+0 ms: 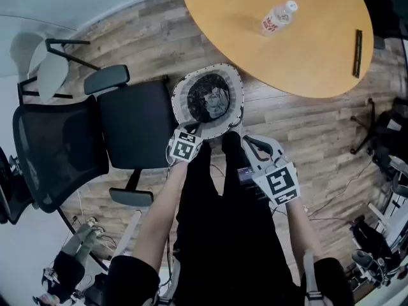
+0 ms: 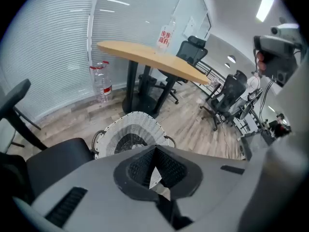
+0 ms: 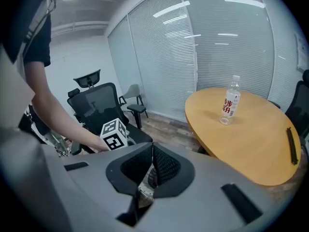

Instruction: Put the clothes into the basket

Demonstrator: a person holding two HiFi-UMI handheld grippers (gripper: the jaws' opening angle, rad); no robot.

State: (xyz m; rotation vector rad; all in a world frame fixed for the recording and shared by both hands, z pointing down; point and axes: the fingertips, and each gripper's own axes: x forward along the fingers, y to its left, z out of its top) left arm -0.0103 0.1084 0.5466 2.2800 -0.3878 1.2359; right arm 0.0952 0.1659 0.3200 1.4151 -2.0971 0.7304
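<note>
Wood floor (image 1: 299,126) under everything; the basket (image 1: 180,101) stands on it and is the landmark here.

Oval wooden worktop (image 1: 306,37): beyond the basket and to its right in the head view, its near edge just past the basket rim.

Black office chair (image 1: 134,123): seat just beside the basket's left side, mesh back further left. A white chair (image 1: 48,72) sits well apart, far left of the basket.

The basket is round, white woven, upright, with loop handles visible in the left gripper view.

Clothes (image 1: 210,101): a dark crumpled pile inside the basket, filling its middle, below the rim.

Left claw (image 2: 155,149): jaws together, nothing clamped. It is on the near side of the basket and above it, pointing down at the basket opening. The marker cube shows at the basket's near-left rim in the head view.

Right claw (image 3: 152,146): jaws together, nothing clamped. It is on the near-right side of the basket, apart from the rim. A bit of woven rim shows through the small gap under the closed tips.

Clear bottle (image 1: 278,18): red label, white cap, lying tilted on the worktop, well beyond the basket and to its right.

Thin black strip (image 1: 357,53): on the worktop's far right edge, well apart from the basket.
</note>
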